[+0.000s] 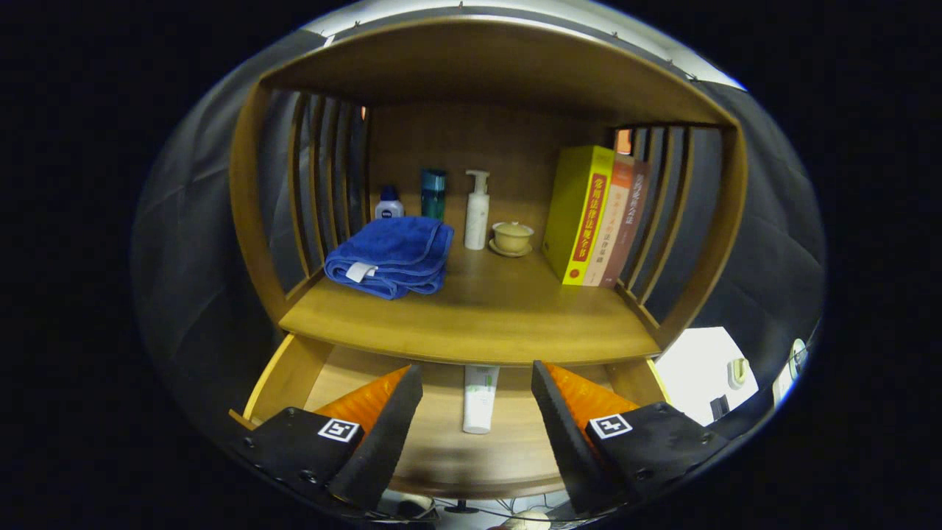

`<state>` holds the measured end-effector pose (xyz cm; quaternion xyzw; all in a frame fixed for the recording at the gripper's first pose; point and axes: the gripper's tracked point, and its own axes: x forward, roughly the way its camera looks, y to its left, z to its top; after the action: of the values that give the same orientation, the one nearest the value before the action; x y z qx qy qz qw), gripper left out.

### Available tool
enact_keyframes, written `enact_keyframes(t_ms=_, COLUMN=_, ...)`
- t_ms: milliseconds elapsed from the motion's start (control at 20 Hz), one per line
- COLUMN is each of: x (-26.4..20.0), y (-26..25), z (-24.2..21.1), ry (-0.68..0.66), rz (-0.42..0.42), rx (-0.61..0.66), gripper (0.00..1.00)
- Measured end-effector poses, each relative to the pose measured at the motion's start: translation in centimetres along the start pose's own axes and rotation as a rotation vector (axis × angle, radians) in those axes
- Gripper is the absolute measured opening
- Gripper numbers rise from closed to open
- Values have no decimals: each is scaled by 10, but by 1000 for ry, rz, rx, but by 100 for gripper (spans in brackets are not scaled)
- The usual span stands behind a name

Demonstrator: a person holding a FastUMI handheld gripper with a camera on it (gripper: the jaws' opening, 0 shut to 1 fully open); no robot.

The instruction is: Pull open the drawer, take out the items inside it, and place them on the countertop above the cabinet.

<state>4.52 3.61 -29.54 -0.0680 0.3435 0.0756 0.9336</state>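
- Drawer point(294, 375) is sitting pulled open below the countertop point(486, 309).
- You are holding the gripper point(477, 383) spread and empty above the tube point(480, 397) lying inside.
- Tube is awaiting lifting onto the countertop.

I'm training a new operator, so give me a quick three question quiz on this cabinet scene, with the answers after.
1. True or false: the drawer is already pulled open.
2. What lies in the drawer between the fingers of the gripper?
A. white tube
B. a spoon
C. a cup
3. Which item on the countertop sits in front of the small bottles?

Key
1. True.
2. A; the fingers are spread, touching nothing.
3. The folded blue towel, left of the white pump bottle.
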Motion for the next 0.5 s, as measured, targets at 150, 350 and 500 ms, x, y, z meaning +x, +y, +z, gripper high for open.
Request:
enact_keyframes(t_ms=150, x=35, y=4, z=-26, ry=118, rz=2, rx=-10, gripper=99)
enact_keyframes(t_ms=350, x=67, y=7, z=-77, ry=284, rz=3, rx=12, gripper=99)
enact_keyframes(t_ms=500, x=81, y=1, z=-114, ry=408, rz=-7, rx=-28, gripper=99)
